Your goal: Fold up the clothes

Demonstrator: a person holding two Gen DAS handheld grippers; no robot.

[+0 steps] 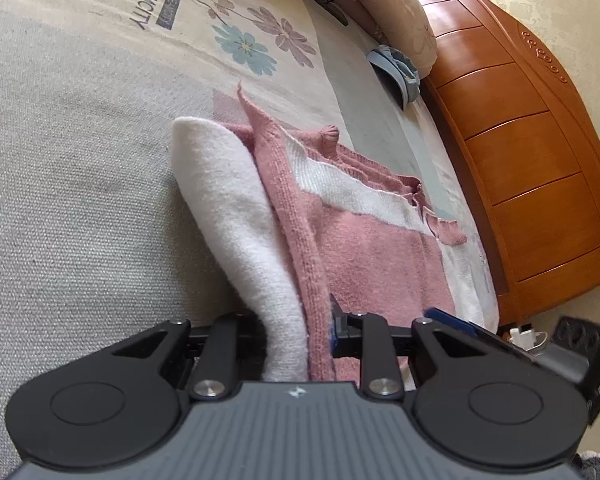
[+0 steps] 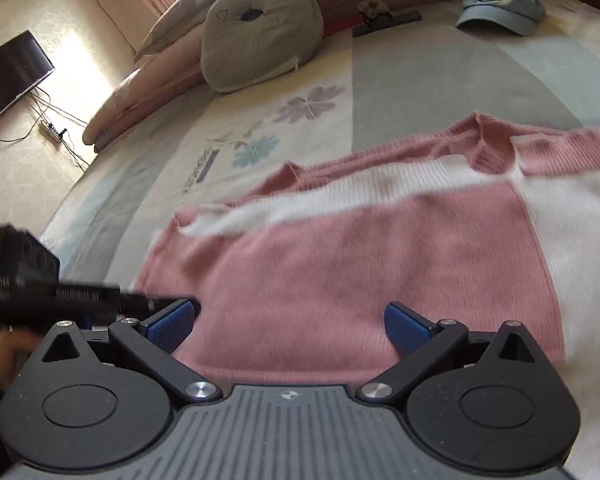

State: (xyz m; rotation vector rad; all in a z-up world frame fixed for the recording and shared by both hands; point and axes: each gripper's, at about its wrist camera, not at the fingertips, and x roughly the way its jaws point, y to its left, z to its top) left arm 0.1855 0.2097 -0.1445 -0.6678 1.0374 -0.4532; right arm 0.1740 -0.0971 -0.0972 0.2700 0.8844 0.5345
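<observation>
- Nearest the left wrist camera, the left gripper [image 1: 296, 344] has its jaws drawn close together on a bunched fold of the sweater [image 1: 340, 248]; white and pink knit rises up and away between its fingers.
- The sweater is pink with white panels. It lies on the bedspread [image 1: 80, 184], partly flat and partly lifted into a ridge where the left gripper clamps it.
- Nearest the right wrist camera, the right gripper [image 2: 290, 322] stands wide open, its blue pads [image 2: 404, 328] spread apart above the pink lower part of the sweater [image 2: 360, 264], with nothing pinched between them.
- In the right view the sweater's neckline [image 2: 496, 152] points away from the camera, and the garment spreads across the bed. This view is somewhat blurred.
- The left gripper's dark body [image 2: 52, 300] shows at the left edge of the right view, beside the sweater's edge.
- The bedspread is pale grey and cream, printed with flowers [image 1: 246, 48].
- A blue cap [image 2: 504, 6] and a grey cushion [image 2: 260, 32] lie farther off, well apart from the sweater.
- A wooden headboard [image 1: 520, 140] borders the bed.
</observation>
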